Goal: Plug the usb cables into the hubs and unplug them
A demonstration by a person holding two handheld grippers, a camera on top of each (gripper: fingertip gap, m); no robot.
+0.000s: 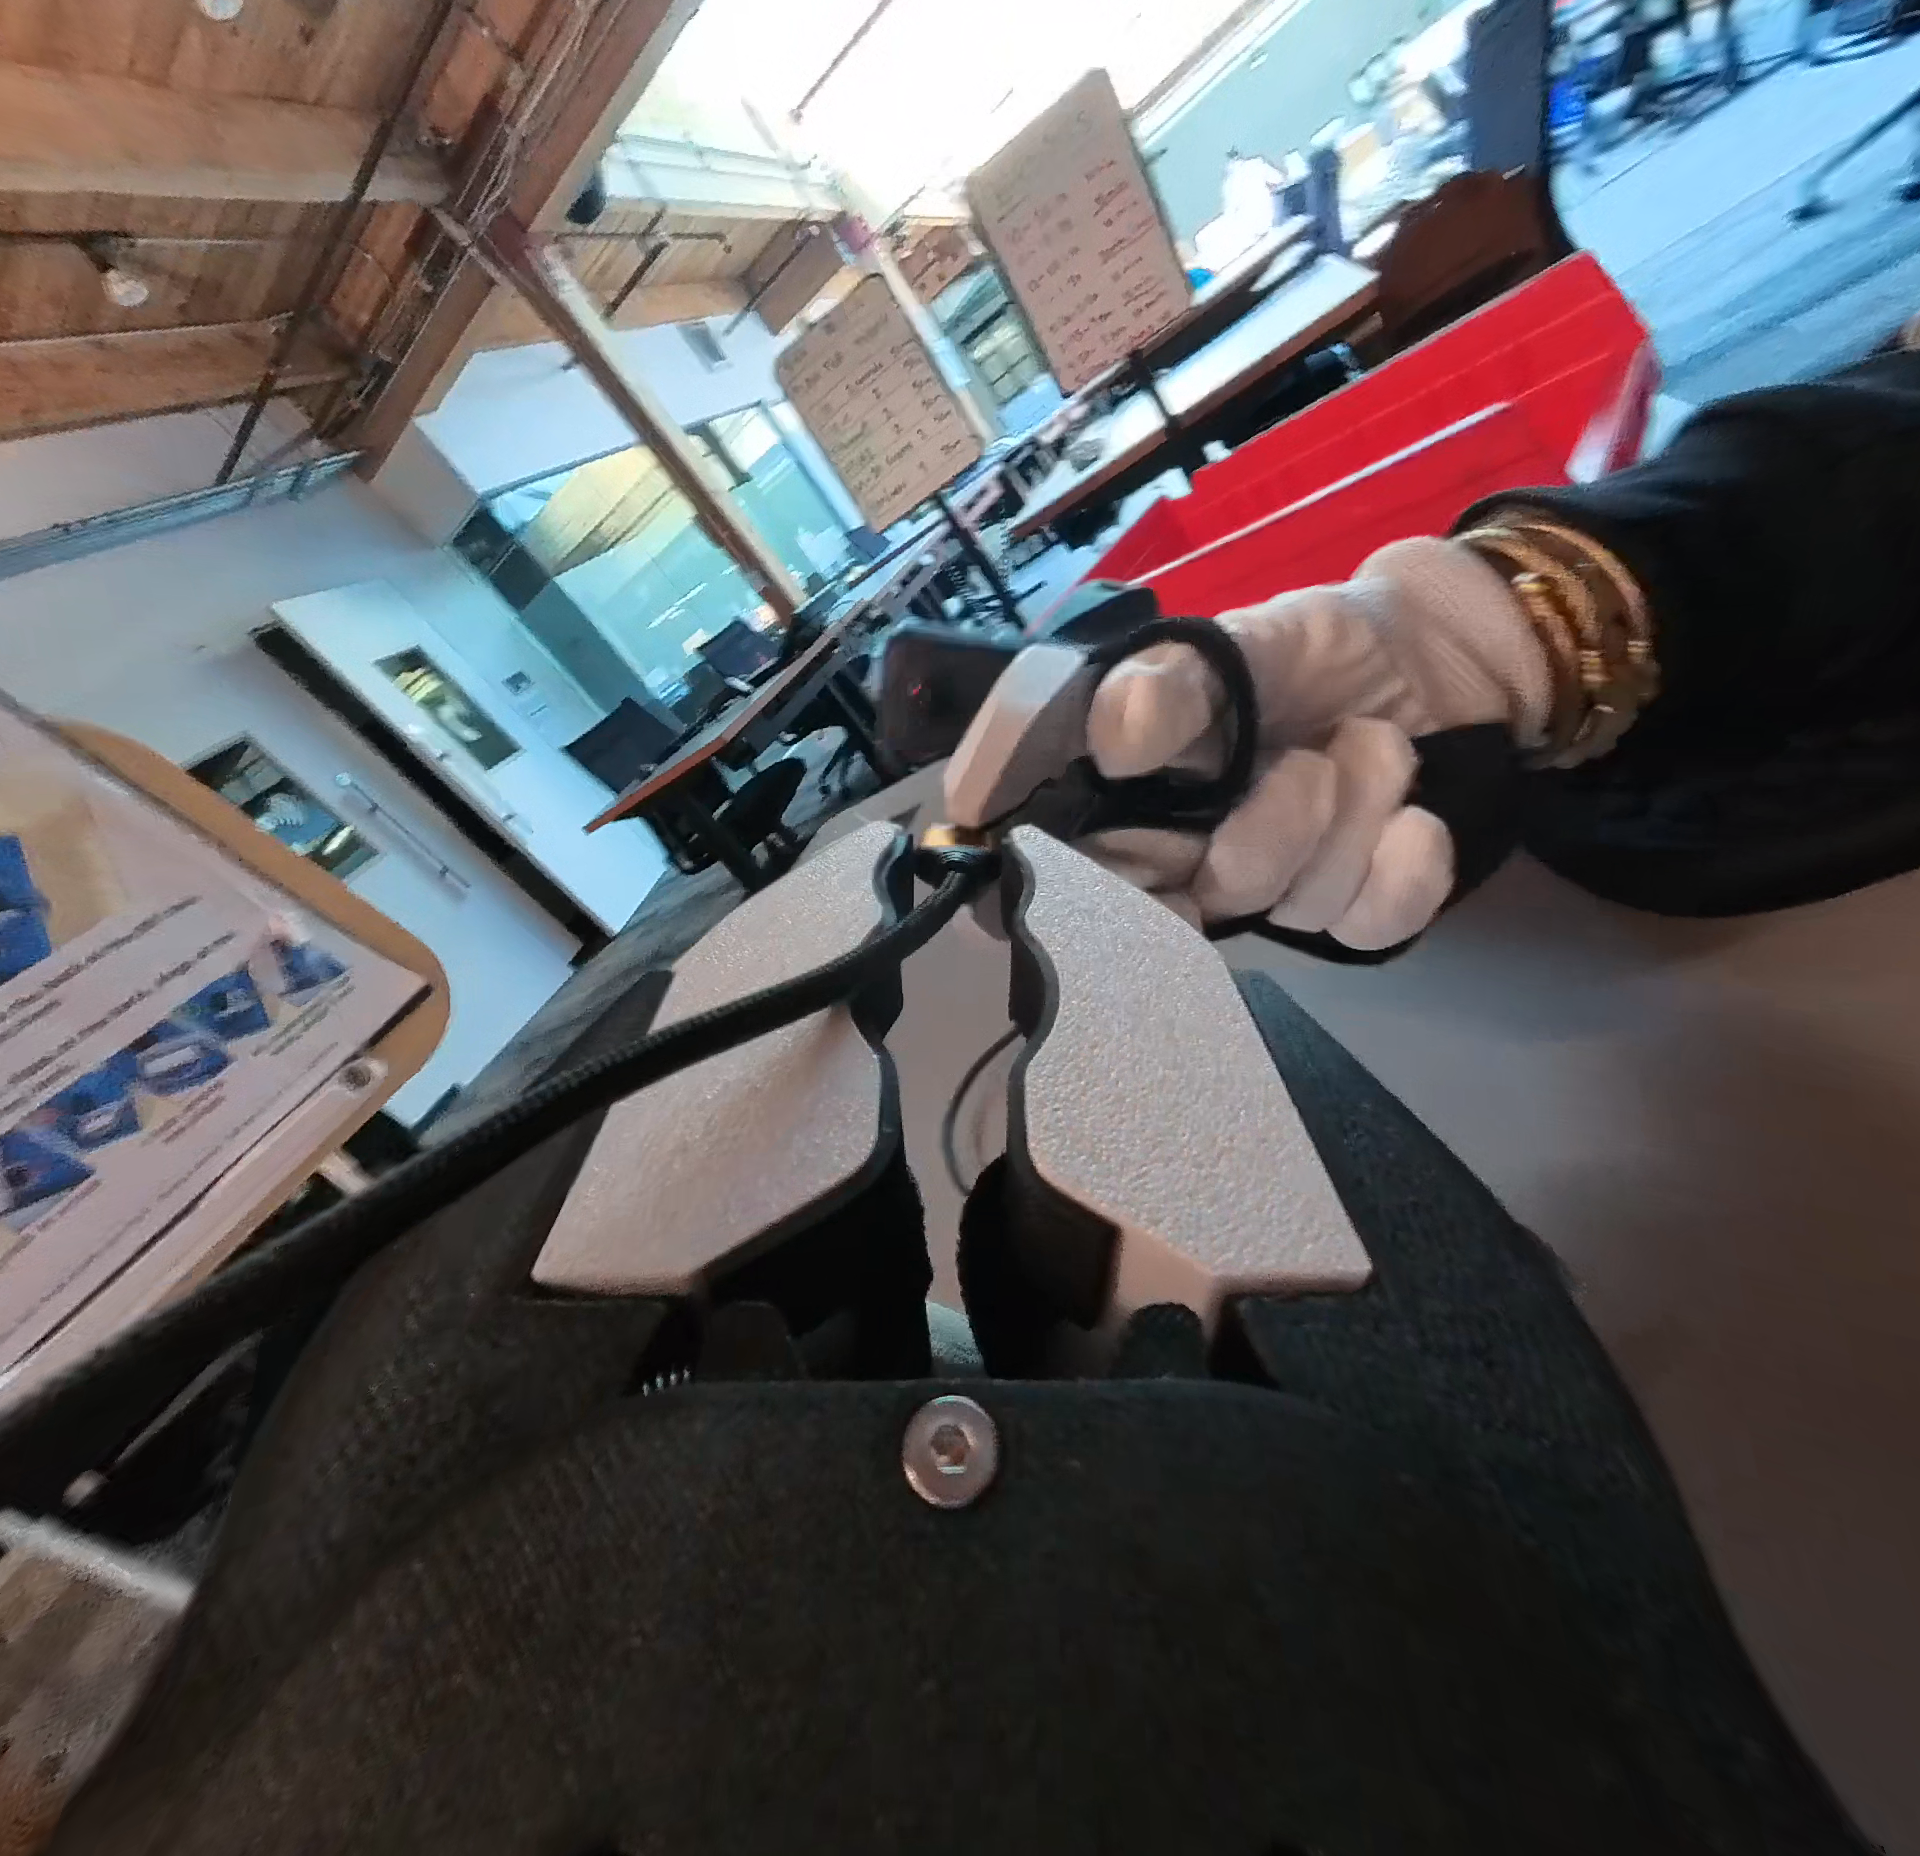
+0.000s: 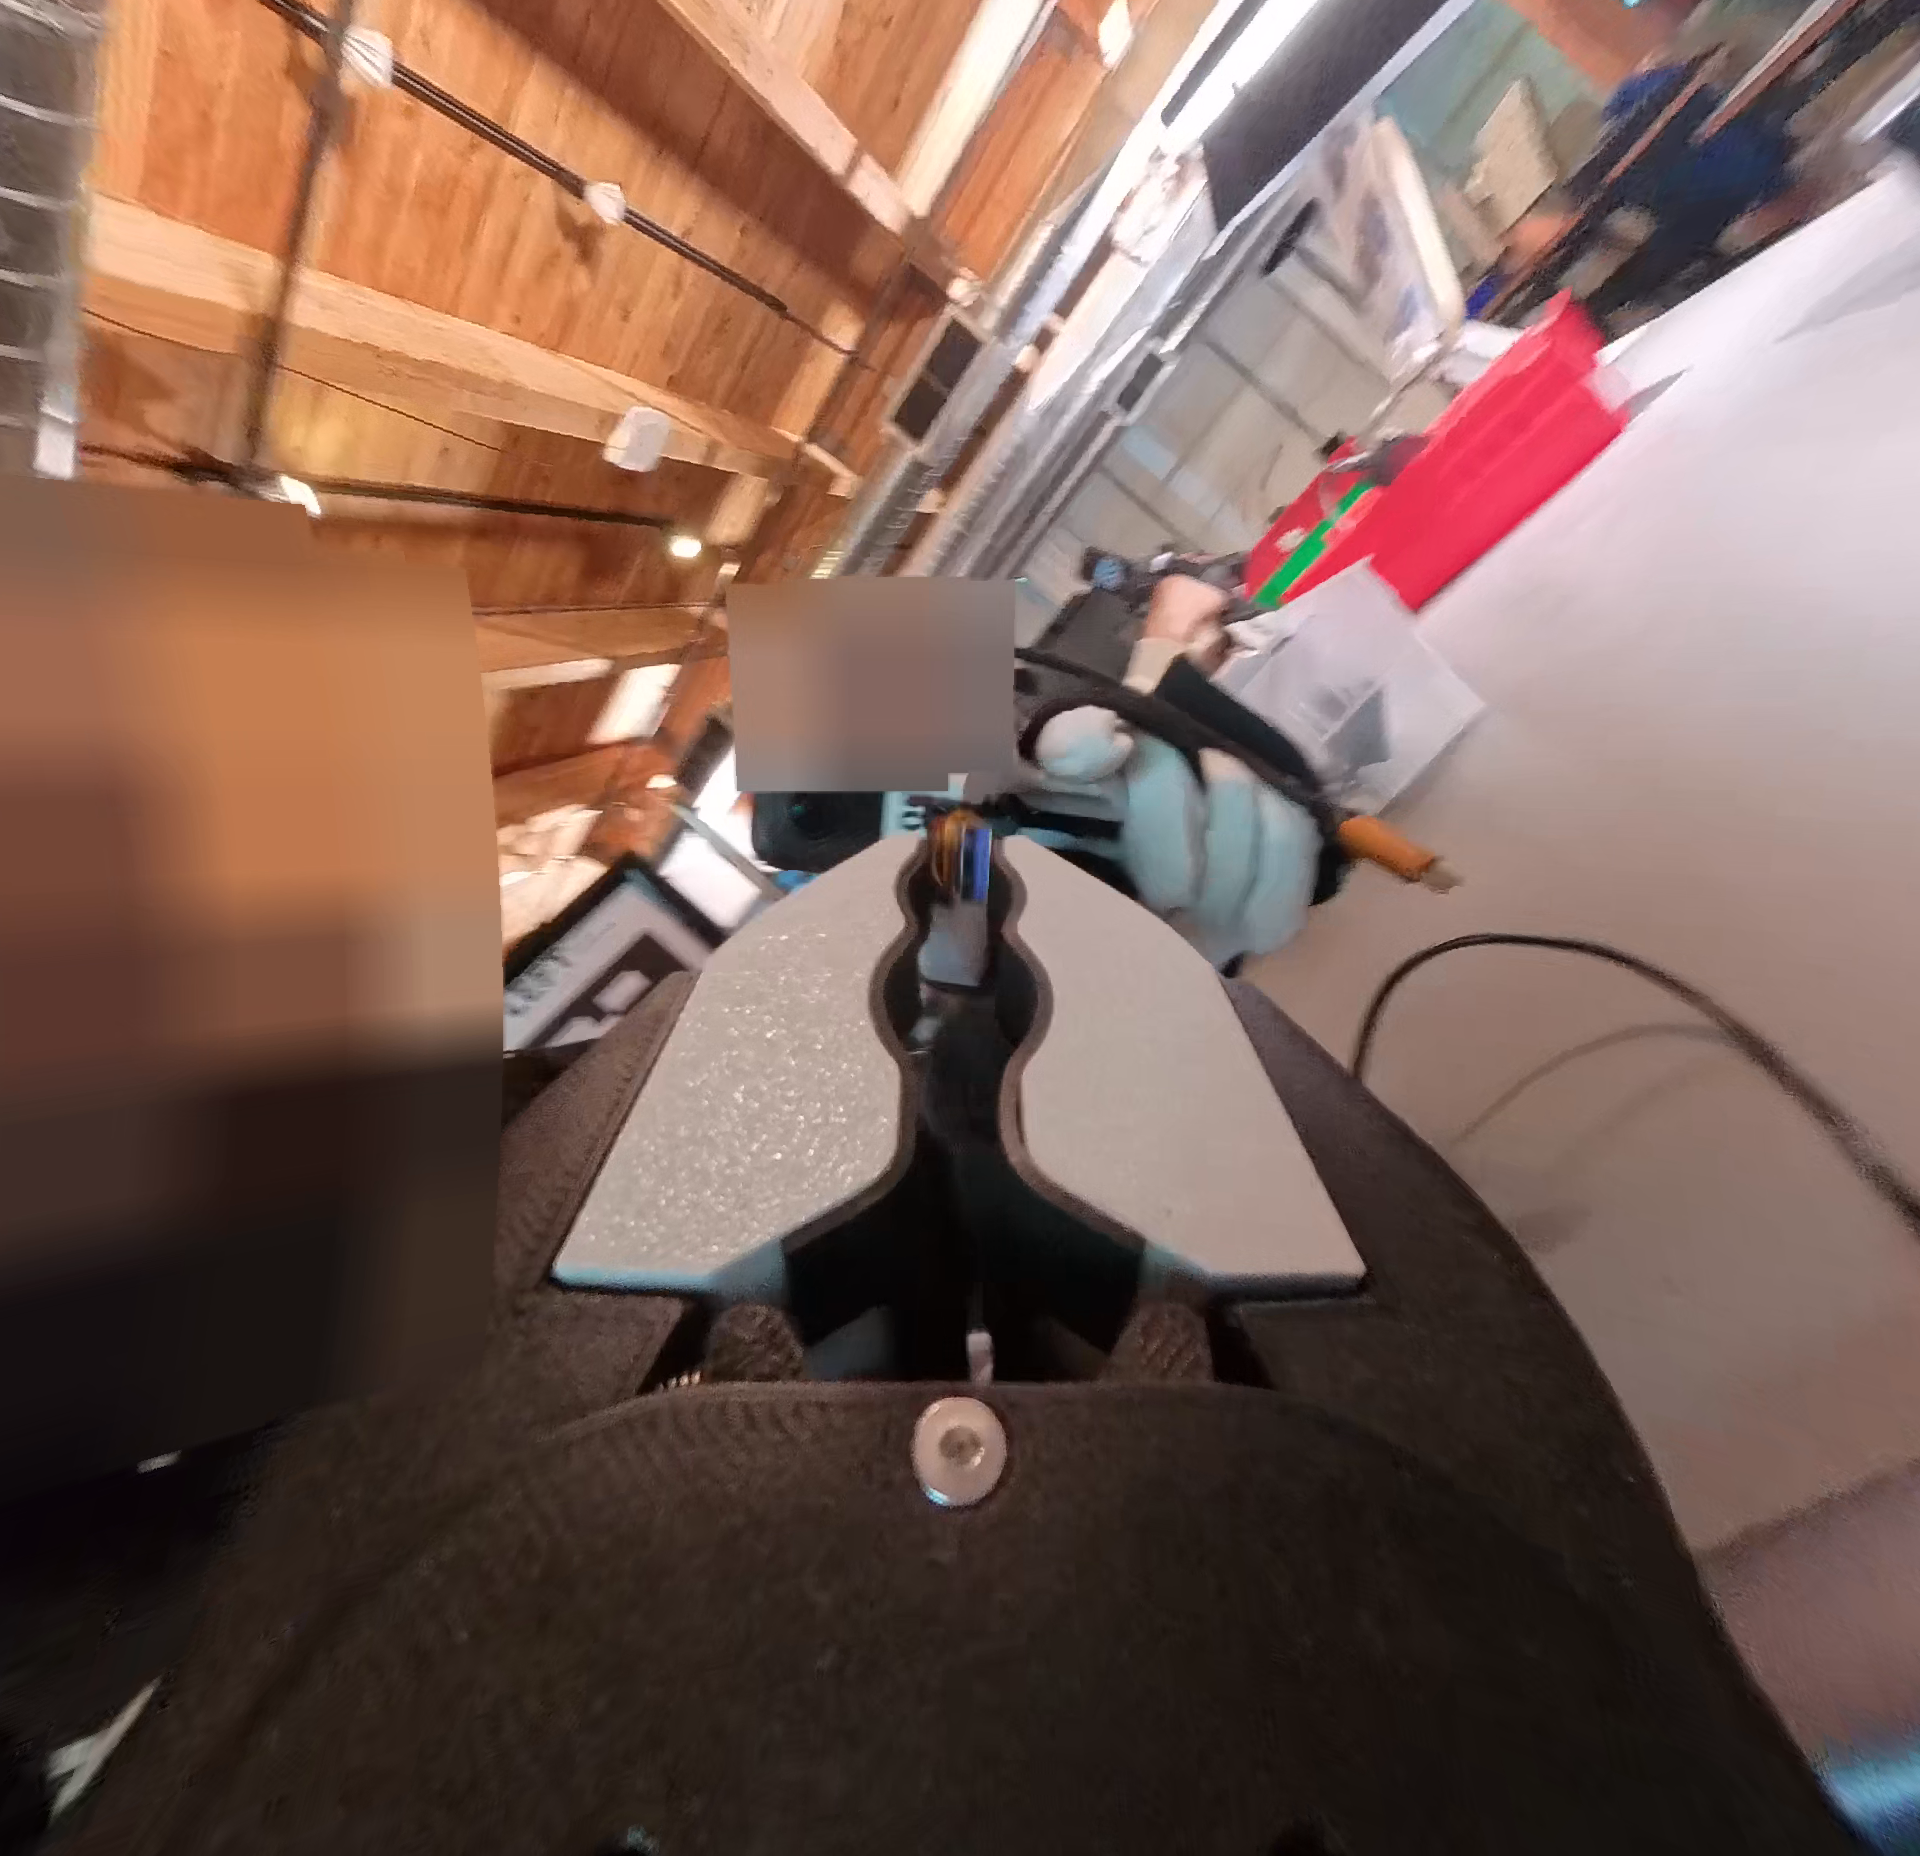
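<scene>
Gripping a black braided usb cable near its gold-collared plug end, the left tongs are narrowed on it above the pale worktop. The right tongs pinch a small grey hub at their tips. A white-gloved hand holds the far tool.

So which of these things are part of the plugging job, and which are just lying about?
In the job:
- braided cable, pinched in left gripper
- hub, pinched in right gripper
- loose black cable on the table

Lying about:
- red bins
- clear box
- printed sheet
- boards
</scene>
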